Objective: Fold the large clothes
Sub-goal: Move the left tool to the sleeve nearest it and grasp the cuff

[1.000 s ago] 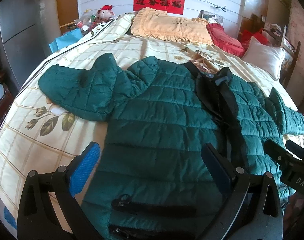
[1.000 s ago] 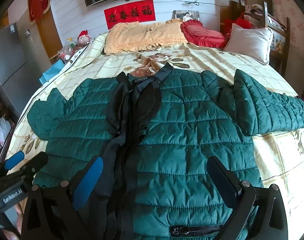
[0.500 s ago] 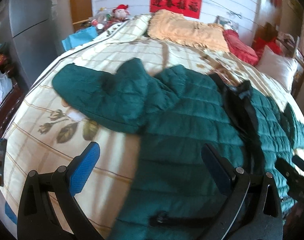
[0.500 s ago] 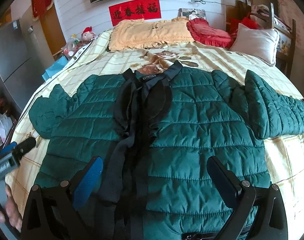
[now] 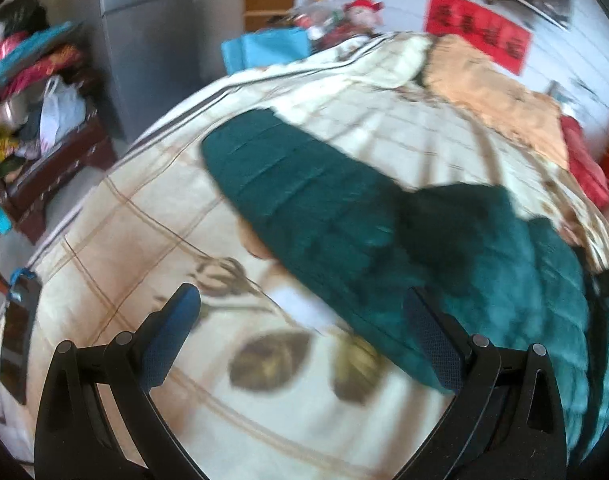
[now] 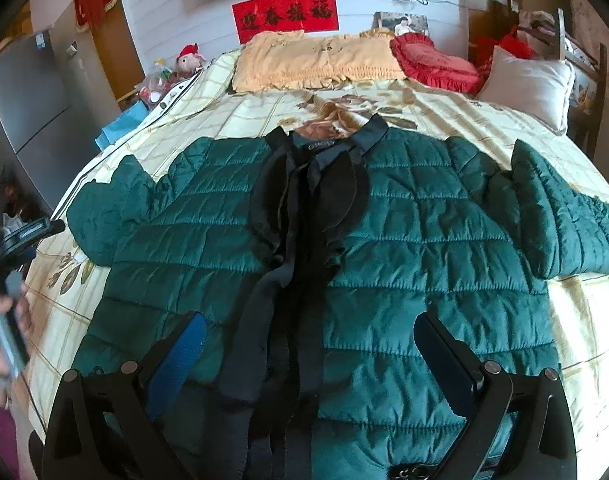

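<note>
A dark green quilted jacket [image 6: 404,240] with a black collar and front placket lies flat, front up, on the bed [image 6: 436,108], both sleeves spread sideways. My right gripper [image 6: 310,344] is open and empty above the jacket's lower front. My left gripper [image 5: 300,320] is open and empty over the bedsheet, close to the jacket's left sleeve [image 5: 304,188]; its right finger lies near the sleeve's lower edge. The left gripper also shows at the left edge of the right wrist view [image 6: 22,236], held by a hand.
An orange pillow [image 6: 316,60], a red cushion [image 6: 432,64] and a white pillow [image 6: 524,80] lie at the bed's head. A grey fridge [image 5: 152,32] and cluttered furniture [image 5: 44,152] stand left of the bed. A dark phone [image 5: 16,336] lies at the bed's left edge.
My left gripper has swung left, off the jacket's hem toward the left sleeve and bed edge; its view is blurred. My right gripper has pulled back slightly and stays open.
</note>
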`<state>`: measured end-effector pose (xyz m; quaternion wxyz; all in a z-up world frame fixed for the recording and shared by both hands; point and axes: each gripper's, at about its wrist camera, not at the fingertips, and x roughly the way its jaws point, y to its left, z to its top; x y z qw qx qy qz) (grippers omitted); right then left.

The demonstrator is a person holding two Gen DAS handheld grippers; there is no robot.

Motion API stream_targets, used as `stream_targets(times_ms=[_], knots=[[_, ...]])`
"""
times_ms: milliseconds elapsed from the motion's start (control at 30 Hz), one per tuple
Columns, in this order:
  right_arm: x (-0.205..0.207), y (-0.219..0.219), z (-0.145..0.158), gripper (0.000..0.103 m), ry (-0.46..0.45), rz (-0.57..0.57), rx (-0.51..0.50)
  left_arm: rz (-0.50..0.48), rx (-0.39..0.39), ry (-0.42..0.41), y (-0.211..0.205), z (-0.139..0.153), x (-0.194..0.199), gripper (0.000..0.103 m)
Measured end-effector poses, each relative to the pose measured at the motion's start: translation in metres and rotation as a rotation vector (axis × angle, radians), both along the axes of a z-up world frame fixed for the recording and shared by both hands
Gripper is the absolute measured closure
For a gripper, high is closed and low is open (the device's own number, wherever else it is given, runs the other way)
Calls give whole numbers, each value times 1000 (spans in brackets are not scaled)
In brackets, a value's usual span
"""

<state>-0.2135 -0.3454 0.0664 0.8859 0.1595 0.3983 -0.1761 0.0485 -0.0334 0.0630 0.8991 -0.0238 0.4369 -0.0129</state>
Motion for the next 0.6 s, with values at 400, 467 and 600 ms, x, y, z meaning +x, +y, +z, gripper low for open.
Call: stream_targets(times_ms=[400, 467, 600], knots=[[10, 7, 2, 0, 14, 29, -48, 148, -116, -6, 36, -20, 76, 1], [11, 5, 1, 0, 14, 25, -45, 147, -99, 4, 35, -23, 87, 1], [12, 2, -1, 0, 23, 25, -29, 173, -71, 37, 37, -36, 104, 1]])
